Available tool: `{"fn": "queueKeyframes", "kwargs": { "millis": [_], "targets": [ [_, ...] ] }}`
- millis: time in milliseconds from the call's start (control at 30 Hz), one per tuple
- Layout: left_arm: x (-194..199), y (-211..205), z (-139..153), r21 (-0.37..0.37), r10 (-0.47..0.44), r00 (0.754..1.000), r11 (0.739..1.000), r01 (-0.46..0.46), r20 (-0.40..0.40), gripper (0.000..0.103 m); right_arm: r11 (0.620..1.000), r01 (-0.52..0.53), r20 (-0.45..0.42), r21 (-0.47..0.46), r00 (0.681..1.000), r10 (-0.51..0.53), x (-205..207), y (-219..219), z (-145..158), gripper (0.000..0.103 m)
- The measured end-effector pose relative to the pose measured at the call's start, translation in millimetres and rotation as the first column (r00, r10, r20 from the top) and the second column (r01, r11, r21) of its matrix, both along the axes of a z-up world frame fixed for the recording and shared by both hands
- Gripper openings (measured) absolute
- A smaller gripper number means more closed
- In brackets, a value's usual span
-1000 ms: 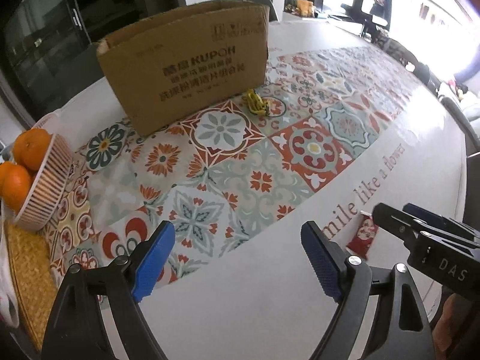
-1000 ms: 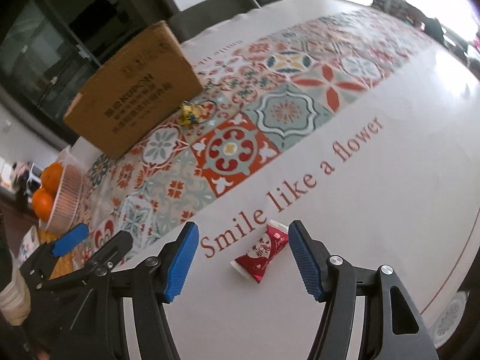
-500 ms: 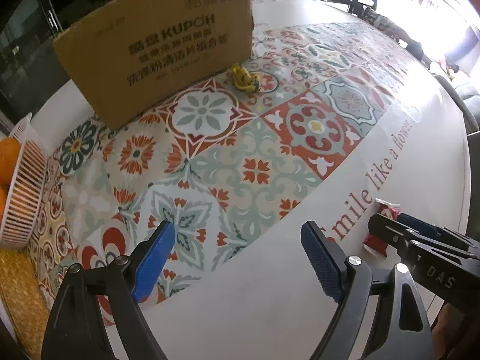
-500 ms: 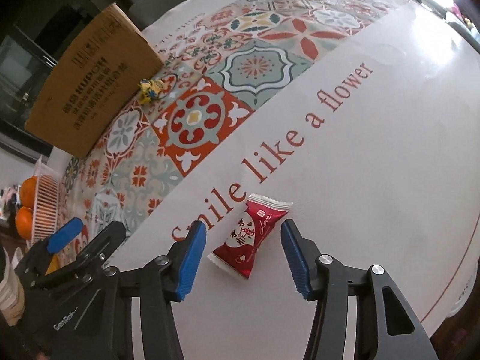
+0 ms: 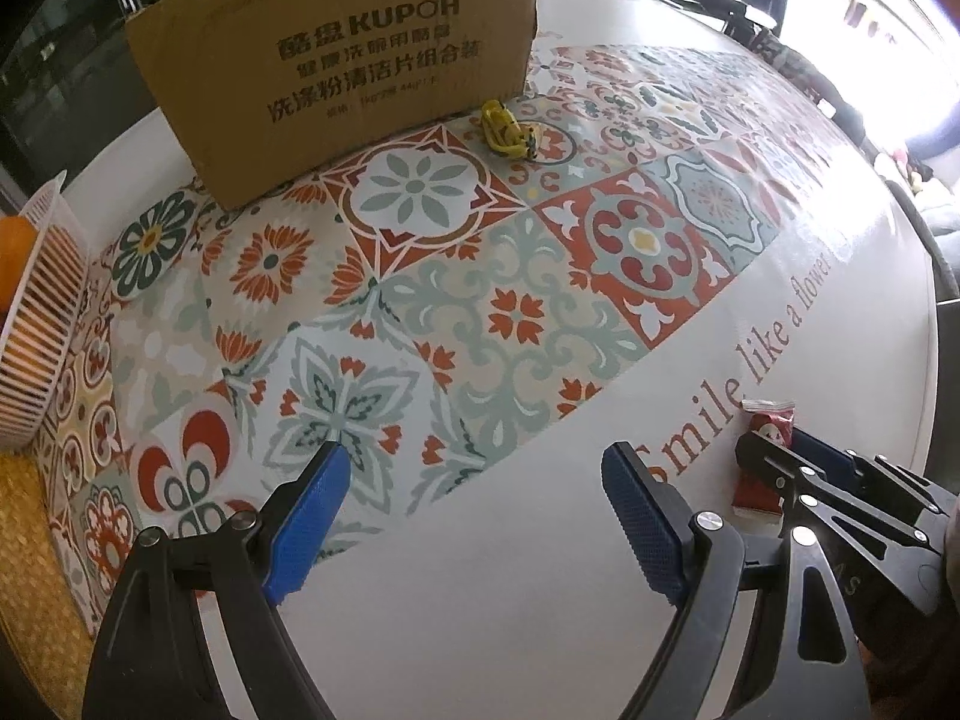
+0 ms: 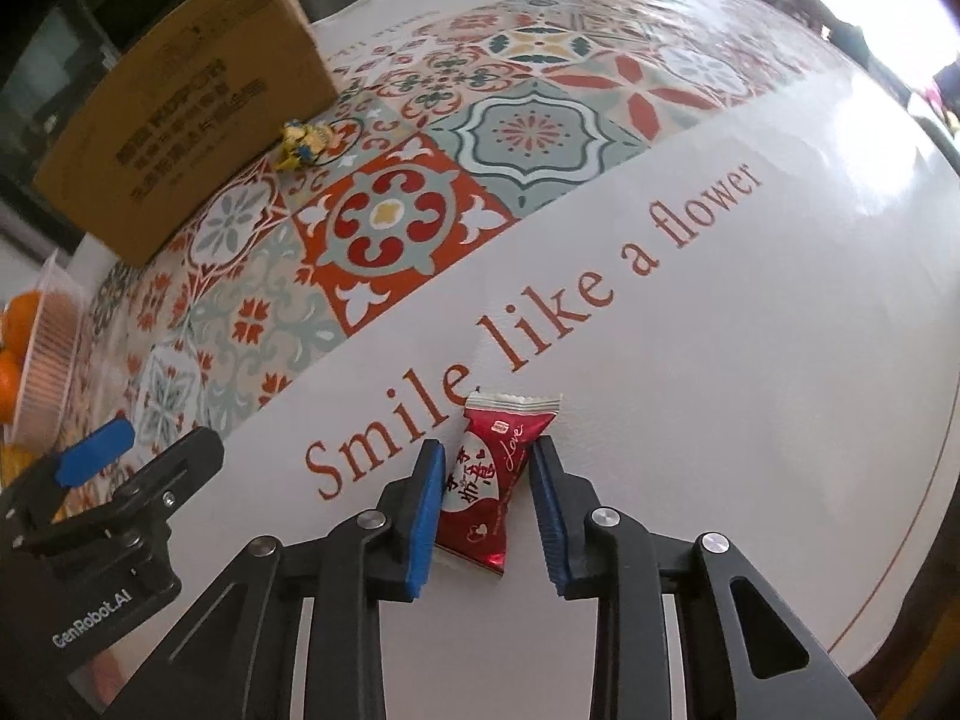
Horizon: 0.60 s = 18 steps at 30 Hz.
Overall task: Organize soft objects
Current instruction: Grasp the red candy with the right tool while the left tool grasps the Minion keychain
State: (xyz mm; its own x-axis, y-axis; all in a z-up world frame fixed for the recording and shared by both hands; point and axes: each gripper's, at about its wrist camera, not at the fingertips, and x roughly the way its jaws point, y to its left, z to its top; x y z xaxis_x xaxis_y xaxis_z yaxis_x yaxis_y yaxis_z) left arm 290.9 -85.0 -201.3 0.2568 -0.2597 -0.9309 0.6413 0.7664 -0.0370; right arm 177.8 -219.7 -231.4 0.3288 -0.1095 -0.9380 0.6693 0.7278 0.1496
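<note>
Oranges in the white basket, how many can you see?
2 oranges show in the right wrist view: one at the basket's top, one just below it. More may be hidden behind the basket wall.

1 red snack packet (image 6: 495, 483), 1 yellow toy (image 5: 509, 129), 1 cardboard box (image 5: 336, 69), 1 fruit basket (image 5: 37, 324)

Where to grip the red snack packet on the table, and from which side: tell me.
Grip the red snack packet across its puffy middle, coming down from above, pads on its two long edges. It lies flat with crimped ends, which are thin and slippery. The right gripper already straddles that middle; its jaws have just been closing, both pads at the packet's sides.
</note>
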Motion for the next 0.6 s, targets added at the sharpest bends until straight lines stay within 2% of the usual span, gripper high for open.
{"fn": "queueKeyframes", "kwargs": {
  "millis": [300, 600],
  "targets": [
    [-8, -3, 8, -0.029, 0.095, 0.995, 0.995, -0.095, -0.015, 0.086, 0.993, -0.122, 0.04, -0.005, 0.992, 0.122, 1, -7, 12, 0.026],
    [-4, -31, 29, -0.064, 0.225, 0.974, 0.973, -0.223, 0.024, 0.086, 0.966, -0.259, 0.071, -0.008, 0.963, 0.259, 18, -36, 31, 0.025]
  ]
}}
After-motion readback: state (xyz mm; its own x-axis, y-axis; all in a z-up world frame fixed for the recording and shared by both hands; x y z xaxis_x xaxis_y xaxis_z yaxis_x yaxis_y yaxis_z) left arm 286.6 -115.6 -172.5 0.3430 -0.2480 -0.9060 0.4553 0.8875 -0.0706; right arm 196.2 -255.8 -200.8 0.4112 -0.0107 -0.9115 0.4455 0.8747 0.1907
